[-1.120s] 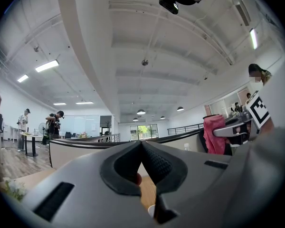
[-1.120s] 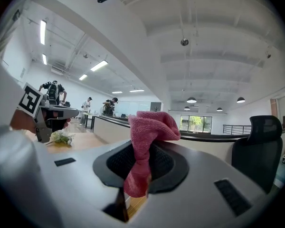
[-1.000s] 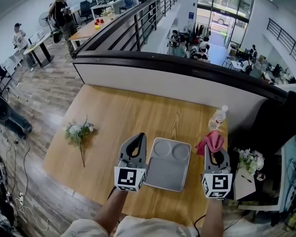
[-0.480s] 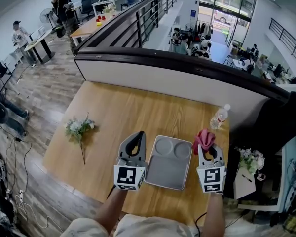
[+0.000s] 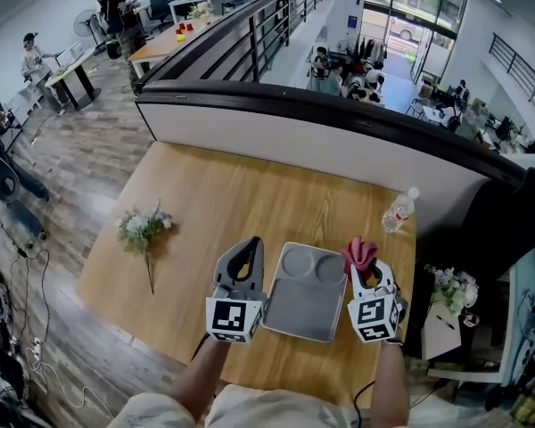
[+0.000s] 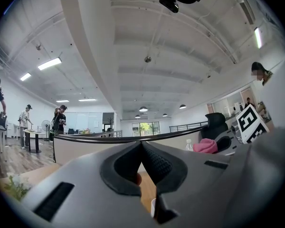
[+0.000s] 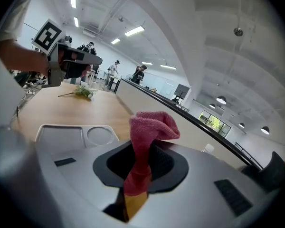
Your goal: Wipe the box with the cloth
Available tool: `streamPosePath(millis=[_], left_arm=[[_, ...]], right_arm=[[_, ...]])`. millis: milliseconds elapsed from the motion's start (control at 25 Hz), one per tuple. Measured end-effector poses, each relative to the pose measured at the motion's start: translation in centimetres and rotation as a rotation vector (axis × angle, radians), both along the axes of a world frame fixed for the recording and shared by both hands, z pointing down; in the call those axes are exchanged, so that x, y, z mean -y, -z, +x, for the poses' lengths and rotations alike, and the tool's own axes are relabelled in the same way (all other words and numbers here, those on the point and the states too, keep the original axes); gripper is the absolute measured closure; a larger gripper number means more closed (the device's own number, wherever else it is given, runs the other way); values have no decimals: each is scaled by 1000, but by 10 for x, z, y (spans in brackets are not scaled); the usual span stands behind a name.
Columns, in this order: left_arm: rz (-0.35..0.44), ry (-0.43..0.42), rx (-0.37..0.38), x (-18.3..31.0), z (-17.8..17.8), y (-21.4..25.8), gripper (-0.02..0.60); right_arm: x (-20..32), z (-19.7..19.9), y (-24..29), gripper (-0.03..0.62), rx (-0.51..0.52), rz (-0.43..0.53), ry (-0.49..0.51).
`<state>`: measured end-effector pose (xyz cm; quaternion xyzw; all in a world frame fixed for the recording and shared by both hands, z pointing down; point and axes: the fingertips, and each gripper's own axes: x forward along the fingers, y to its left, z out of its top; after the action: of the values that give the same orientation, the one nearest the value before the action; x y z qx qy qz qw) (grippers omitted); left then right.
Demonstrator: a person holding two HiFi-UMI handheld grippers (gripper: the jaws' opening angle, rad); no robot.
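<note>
Holding pink cloth ready, wipe apparently not begun. Right hand-held gripper clamped on cloth, just beside right edge of grey compartment box. Box lies on counter between grippers. Left hand-held gripper jaws together, empty, beside box's left edge. Next move likely: bring cloth down onto box surface and sweep across; left could steady box.

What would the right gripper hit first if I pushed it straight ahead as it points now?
Probably nothing on the table: the right gripper, shut on the cloth, aims beside the box and left of the bottle, toward the low wall. Depth is unclear.
</note>
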<state>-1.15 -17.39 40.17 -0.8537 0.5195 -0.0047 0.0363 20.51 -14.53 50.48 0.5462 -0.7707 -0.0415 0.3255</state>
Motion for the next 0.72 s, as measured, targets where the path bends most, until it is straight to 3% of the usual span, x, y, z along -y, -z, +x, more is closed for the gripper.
streamPosePath(millis=[720], left_arm=[[-35,26,1,-3,-11,-15,569]], right_arm=[[7,-2,-48,513,-179,-131,84]])
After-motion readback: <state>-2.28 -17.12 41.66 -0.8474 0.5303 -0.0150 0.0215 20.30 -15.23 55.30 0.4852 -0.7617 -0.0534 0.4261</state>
